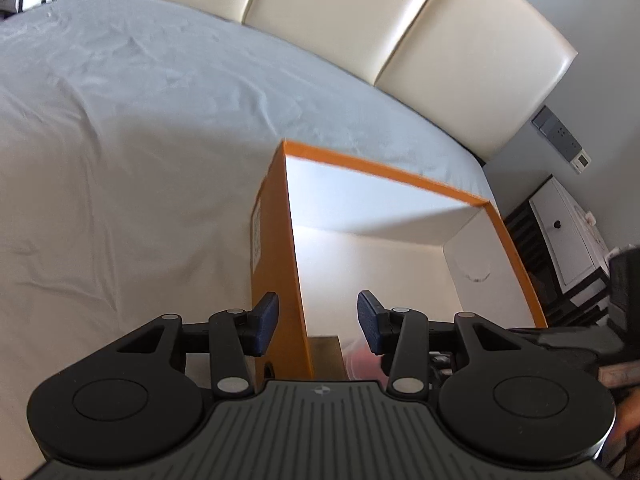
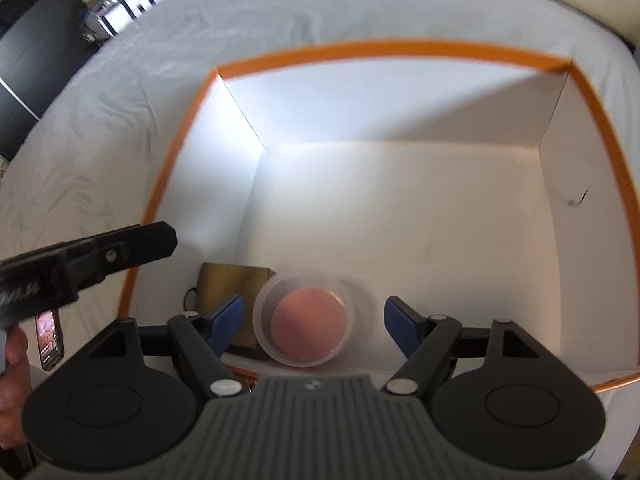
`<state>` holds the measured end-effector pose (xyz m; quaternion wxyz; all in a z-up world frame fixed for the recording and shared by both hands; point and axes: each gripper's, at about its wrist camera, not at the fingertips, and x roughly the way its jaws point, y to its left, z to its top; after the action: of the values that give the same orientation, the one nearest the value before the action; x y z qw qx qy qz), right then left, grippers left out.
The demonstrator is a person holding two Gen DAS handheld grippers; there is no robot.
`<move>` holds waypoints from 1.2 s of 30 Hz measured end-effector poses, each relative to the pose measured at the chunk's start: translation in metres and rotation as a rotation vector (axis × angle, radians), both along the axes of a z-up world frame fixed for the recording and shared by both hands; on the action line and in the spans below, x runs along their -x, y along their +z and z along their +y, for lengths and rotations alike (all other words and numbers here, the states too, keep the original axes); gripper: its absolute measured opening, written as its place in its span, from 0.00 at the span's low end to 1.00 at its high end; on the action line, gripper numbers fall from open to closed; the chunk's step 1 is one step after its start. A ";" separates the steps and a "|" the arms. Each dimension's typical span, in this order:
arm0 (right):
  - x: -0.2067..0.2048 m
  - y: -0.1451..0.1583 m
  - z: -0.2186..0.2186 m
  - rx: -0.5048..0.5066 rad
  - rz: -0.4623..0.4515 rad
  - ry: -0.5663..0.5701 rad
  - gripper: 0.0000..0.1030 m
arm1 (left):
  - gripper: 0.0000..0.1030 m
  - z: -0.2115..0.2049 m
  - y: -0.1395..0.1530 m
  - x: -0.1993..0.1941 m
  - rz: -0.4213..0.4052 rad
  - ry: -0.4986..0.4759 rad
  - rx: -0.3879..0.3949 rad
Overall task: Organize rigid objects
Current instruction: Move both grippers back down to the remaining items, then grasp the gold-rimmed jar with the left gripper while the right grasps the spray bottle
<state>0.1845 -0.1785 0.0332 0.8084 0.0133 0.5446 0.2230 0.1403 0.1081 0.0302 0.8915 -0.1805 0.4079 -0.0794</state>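
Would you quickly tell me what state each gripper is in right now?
Left gripper: open, holding nothing, its fingers straddling the wall of the orange box.
Right gripper: open, holding nothing, above the clear tub inside the box.

Box [image 2: 400,56] orange outside, white inside; round container [image 2: 306,320] translucent, pink bottom; flat item [image 2: 228,280] brass-brown; bed sheet [image 1: 120,140] plain white; headboard [image 1: 340,20] cream; tongs' pads [image 2: 228,316] blue.
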 end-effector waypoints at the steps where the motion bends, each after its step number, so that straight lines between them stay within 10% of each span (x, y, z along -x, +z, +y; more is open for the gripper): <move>1: 0.007 0.006 -0.004 -0.015 -0.043 0.007 0.74 | 0.48 -0.001 0.006 0.003 -0.021 0.007 -0.011; 12: 0.079 0.037 -0.058 -0.110 -0.287 -0.075 0.74 | 0.48 -0.045 0.042 0.056 -0.174 -0.095 -0.158; 23: 0.138 -0.002 -0.078 -0.105 -0.217 -0.077 0.68 | 0.59 -0.047 -0.005 0.087 0.097 -0.103 -0.068; 36: 0.157 -0.052 -0.034 0.018 -0.135 0.165 0.56 | 0.59 -0.071 -0.047 0.095 0.281 -0.164 -0.306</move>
<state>0.0278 -0.2128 -0.0184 0.8221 -0.0539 0.4903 0.2842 0.0457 0.0370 -0.0168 0.8333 -0.0187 0.5489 -0.0629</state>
